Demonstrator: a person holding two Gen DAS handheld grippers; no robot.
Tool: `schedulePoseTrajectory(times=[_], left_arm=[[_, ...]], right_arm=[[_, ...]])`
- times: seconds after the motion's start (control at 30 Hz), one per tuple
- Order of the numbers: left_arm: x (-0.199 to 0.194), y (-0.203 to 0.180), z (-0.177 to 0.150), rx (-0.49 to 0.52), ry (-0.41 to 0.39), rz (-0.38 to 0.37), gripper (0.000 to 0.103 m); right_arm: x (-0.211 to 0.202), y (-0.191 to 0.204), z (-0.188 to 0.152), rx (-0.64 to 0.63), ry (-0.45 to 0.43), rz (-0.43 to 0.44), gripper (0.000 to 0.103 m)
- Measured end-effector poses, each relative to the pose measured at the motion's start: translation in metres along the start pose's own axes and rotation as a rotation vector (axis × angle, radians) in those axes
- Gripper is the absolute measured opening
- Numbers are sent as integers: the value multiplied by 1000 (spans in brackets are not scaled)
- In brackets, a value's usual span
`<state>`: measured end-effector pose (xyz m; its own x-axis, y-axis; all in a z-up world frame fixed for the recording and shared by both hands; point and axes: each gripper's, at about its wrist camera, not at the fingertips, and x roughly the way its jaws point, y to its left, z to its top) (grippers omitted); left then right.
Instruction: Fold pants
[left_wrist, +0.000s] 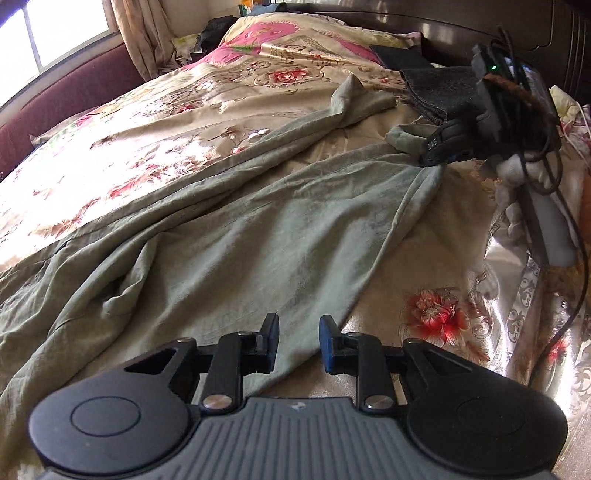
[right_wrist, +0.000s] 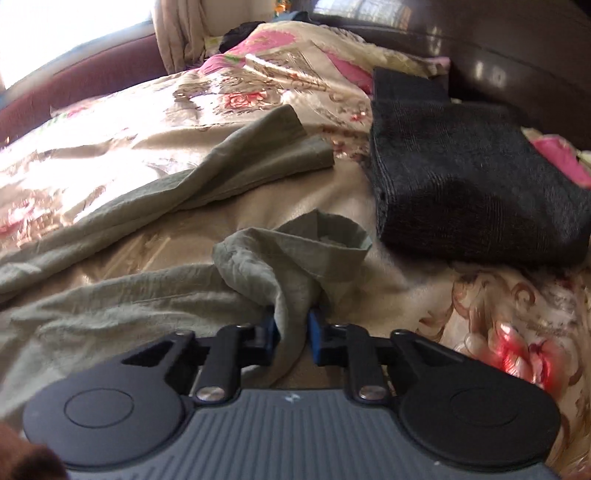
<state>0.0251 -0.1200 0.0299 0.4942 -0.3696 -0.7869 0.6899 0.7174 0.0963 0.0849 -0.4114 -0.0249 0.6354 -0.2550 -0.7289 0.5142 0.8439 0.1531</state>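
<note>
Green pants (left_wrist: 229, 221) run lengthwise, legs away; right tool (right_wrist: 291, 332) grips cuff, left tool (left_wrist: 298, 341) released.

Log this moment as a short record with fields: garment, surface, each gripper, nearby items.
garment: light green cotton pants, spread out and wrinkled, not yet folded
surface: floral satin bedspread
left gripper: open, hovering over the pants near their edge, holding nothing
right gripper: shut on a bunched pant leg near its hem
nearby: folded dark grey knit cloth on the bedspread, just beyond the held hem
light: bright window at far left
</note>
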Motion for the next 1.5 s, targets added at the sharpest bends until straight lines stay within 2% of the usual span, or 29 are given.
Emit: schedulePoseTrajectory(times=[0.07, 0.1, 0.23, 0.3, 0.37, 0.4, 0.43, 0.47, 0.5, 0.53, 0.6, 0.77, 0.83, 0.87, 0.97, 1.03, 1.1, 1.17, 1.27, 1.4, 1.5], left_arm=[[-3, 3, 0, -1, -12, 8, 39], [-5, 4, 2, -2, -23, 13, 39], [-17, 10, 8, -25, -71, 27, 40], [-21, 11, 8, -38, -88, 25, 44], [-20, 9, 6, -40, -87, 19, 44], [-19, 7, 4, -39, -78, 13, 44], [-17, 5, 2, -34, -70, 6, 44], [-16, 1, -1, -22, -59, 0, 44], [-16, -1, -5, -8, -51, -1, 45], [-17, -3, -7, 3, -48, 0, 45], [-19, -4, -14, 13, -42, 12, 46], [-20, 15, -27, -34, -25, 66, 50], [-16, 24, -34, -59, -5, 83, 55], [-13, 30, -40, -75, 16, 79, 56], [-16, 39, -52, -97, 11, 56, 57], [-24, 45, -54, -96, 4, 43, 57], [-35, 58, -53, -113, -21, 33, 57], [-44, 74, -50, -125, -50, 56, 57], [-54, 112, -42, -109, -88, 161, 59], [-52, 173, -40, -67, -74, 322, 61], [-43, 224, -36, -66, -39, 372, 66]], right_arm=[[-7, -10, 13, 100, 20, 101, 4], [-16, -14, 19, 144, -2, 156, 4], [-72, -33, 32, 263, -185, 349, 4], [-91, -52, 22, 326, -227, 371, 4], [-90, -69, 2, 352, -184, 317, 10], [-82, -75, -9, 344, -140, 245, 11], [-74, -82, -19, 338, -85, 161, 18], [-68, -87, -26, 339, -39, 91, 21], [-66, -95, -35, 351, -17, 65, 20], [-68, -98, -39, 368, -29, 75, 17], [-77, -97, -40, 373, -58, 78, 20], [-95, -54, -34, 129, -143, 35, 26], [-94, -43, -35, 78, -131, 25, 32], [-87, -39, -32, 60, -112, -15, 33], [-89, -43, -30, 64, -117, -136, 33], [-94, -44, -23, 69, -122, -142, 36], [-104, -33, -18, 14, -142, -91, 36], [-104, -10, -11, -52, -134, -5, 37], [-87, 39, 1, -177, -88, 138, 37], [-55, 131, 13, -434, -52, 301, 37], [-29, 196, 23, -611, -3, 419, 44]])
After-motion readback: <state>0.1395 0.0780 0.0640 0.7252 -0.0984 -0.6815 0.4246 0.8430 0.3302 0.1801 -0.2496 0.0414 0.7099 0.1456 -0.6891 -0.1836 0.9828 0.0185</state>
